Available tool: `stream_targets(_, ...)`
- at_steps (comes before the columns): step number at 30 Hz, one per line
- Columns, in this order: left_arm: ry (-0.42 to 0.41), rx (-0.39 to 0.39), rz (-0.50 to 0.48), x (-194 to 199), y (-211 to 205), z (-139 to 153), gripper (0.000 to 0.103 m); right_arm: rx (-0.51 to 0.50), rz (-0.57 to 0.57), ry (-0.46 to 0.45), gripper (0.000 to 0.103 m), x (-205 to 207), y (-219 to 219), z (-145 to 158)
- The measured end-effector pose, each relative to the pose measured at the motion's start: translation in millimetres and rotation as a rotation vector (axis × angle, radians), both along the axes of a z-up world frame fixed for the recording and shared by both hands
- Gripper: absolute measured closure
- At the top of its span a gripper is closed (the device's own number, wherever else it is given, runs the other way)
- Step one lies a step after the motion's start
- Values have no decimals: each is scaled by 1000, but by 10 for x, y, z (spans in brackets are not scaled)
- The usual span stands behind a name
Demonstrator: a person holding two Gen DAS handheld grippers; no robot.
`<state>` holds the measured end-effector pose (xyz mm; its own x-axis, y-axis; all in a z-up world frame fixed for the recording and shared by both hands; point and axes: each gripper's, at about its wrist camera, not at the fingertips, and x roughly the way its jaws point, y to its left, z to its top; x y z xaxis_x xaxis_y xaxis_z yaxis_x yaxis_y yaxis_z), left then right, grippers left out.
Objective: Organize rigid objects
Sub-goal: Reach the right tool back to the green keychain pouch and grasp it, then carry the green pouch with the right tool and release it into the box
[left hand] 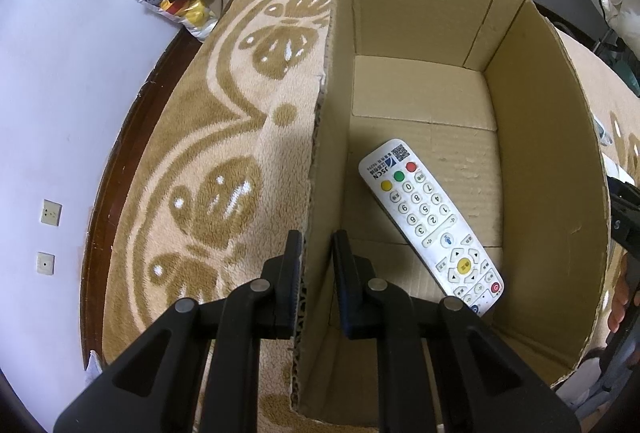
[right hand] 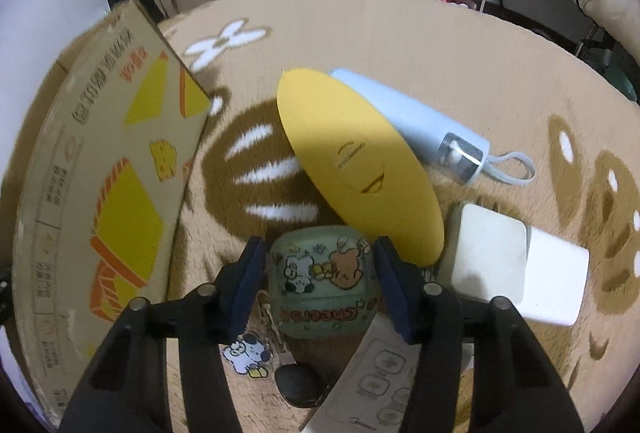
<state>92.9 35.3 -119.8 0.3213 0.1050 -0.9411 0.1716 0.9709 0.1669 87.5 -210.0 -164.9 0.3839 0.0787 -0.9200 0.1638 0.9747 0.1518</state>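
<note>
My left gripper [left hand: 316,245] straddles the near left wall of the cardboard box [left hand: 560,153], 1 finger outside and 1 inside; the pads look close to the cardboard, but I cannot tell whether they are clamped on it. Inside the box, a white remote [left hand: 430,221] lies flat on the floor, its blue logo reading "JSCN" beside a small QR code, with red, green and yellow buttons above the number keys. The box sits on a tan blanket [left hand: 208,137] with brown swirls.

On my right gripper [right hand: 320,269], the jaws are spread, 1 finger on each side of a small green case [right hand: 320,273] printed with cartoon animals; neither pad visibly touches it. Its red lettering is upside down and I cannot read it. Nearest me lie a dog keychain [right hand: 244,357] and a white controller [right hand: 376,385] marked "Midea". Just right of the case is a white block [right hand: 516,265]. Past the case lies a yellow oval case [right hand: 352,161] that leans over a pale blue bottle [right hand: 408,117]. The box's outer side [right hand: 112,169], at left, carries yellow cheese pictures and Chinese print.
</note>
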Motion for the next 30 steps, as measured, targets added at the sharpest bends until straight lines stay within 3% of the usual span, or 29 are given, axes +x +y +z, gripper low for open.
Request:
stream_targets(6,-10,10,-3,-9,-23,22,88,-79,25,-10,47,-30,97,6)
stream_targets(11,-9,5,0,-6,-22,27,88,-101,1,-86,47,-69,122,183)
stream_targets(22,-11,13,-3,-11,-43,28,88,-35,28,-338,47,-142,307,1023)
stream_targets(30,-14,19,-2,-20,-64,43,88,12,103,-462,47,-130,586,1594)
